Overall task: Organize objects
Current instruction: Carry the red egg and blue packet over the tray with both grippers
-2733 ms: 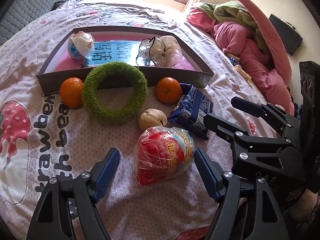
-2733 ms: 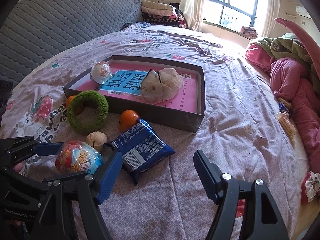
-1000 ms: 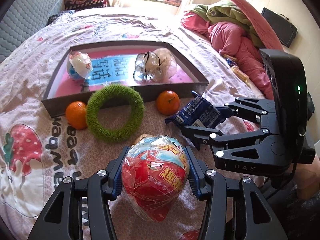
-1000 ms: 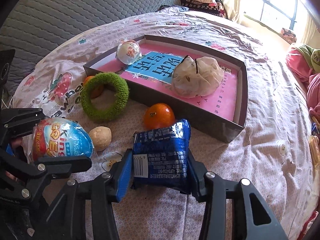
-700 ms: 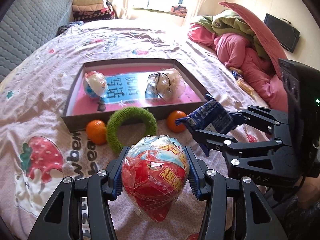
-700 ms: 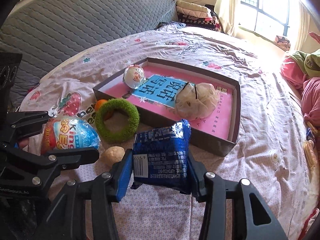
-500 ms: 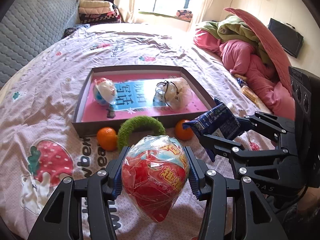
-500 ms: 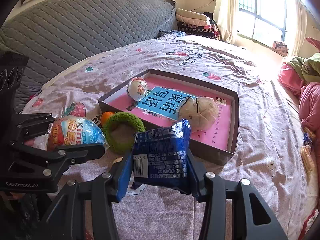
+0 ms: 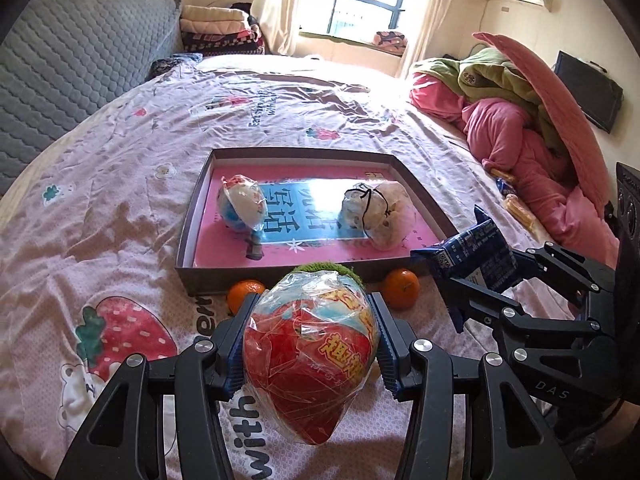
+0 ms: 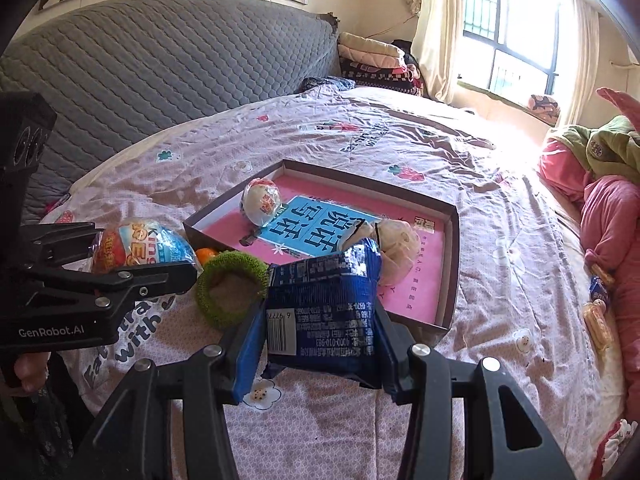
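Note:
My left gripper (image 9: 310, 344) is shut on a red and blue wrapped egg toy (image 9: 310, 356), held above the bedsheet. My right gripper (image 10: 320, 334) is shut on a blue snack packet (image 10: 322, 312), also lifted; the packet (image 9: 476, 254) shows at the right of the left wrist view. Ahead lies a shallow brown tray (image 9: 192, 216) with a pink and blue bottom. In it sit a small wrapped egg (image 9: 242, 208) and a bagged beige bundle (image 9: 380, 214). Two oranges (image 9: 401, 289) and a green fuzzy ring (image 10: 230, 288) lie before the tray's near wall.
The bed (image 9: 100, 208) has a pink printed sheet. A grey quilted headboard (image 10: 160, 64) stands at the left, folded blankets (image 9: 220, 36) at the far end, and a heap of pink and green bedding (image 9: 520, 128) on the right. Small snack packs (image 10: 596, 320) lie by that heap.
Both grippers closed on their objects and lifted them off the sheet: the left took the egg toy, the right the blue packet. The view has risen, so the tray appears farther away.

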### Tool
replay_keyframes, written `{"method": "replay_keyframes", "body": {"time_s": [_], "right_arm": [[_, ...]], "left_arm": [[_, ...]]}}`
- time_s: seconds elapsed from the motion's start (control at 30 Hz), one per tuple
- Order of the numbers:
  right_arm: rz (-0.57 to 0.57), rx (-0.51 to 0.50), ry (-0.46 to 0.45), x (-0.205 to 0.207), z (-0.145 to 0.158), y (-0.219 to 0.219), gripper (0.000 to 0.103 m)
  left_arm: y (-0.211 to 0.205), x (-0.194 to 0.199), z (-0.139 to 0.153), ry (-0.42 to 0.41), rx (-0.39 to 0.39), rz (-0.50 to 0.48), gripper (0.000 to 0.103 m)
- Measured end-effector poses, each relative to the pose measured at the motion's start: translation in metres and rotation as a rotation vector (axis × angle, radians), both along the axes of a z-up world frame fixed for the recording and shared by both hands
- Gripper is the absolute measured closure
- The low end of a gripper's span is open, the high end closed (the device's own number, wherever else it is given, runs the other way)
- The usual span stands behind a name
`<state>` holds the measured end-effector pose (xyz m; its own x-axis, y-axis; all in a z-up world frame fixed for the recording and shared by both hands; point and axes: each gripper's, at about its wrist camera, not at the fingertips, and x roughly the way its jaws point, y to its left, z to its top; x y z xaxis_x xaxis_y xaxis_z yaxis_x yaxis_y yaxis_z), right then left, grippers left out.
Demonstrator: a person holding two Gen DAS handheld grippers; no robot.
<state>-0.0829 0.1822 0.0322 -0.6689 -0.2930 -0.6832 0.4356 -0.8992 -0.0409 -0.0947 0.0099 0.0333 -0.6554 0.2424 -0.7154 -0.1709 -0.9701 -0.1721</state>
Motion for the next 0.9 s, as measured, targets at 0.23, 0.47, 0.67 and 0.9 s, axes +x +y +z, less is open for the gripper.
{"method": "replay_keyframes", "body": {"time_s": [0.23, 0.47, 0.67, 0.9], "right_arm": [[-0.022, -0.012, 0.023, -0.004, 0.004, 0.001, 0.054], [-0.034, -0.037, 0.028, -0.011, 0.009, 0.003, 0.054], [-0.048, -0.045, 0.022, -0.018, 0.009, 0.004, 0.054], [-0.068, -0.059, 0.023, -0.032, 0.013, 0.007, 0.054]], "left_arm": [[-0.001, -0.012, 0.0, -0.003, -0.017, 0.031, 0.049], [-0.001, -0.023, 0.005, 0.001, -0.009, 0.038, 0.049], [-0.003, -0.033, 0.007, -0.002, -0.019, 0.046, 0.049], [-0.008, -0.045, 0.005, -0.006, -0.015, 0.045, 0.049]]}}
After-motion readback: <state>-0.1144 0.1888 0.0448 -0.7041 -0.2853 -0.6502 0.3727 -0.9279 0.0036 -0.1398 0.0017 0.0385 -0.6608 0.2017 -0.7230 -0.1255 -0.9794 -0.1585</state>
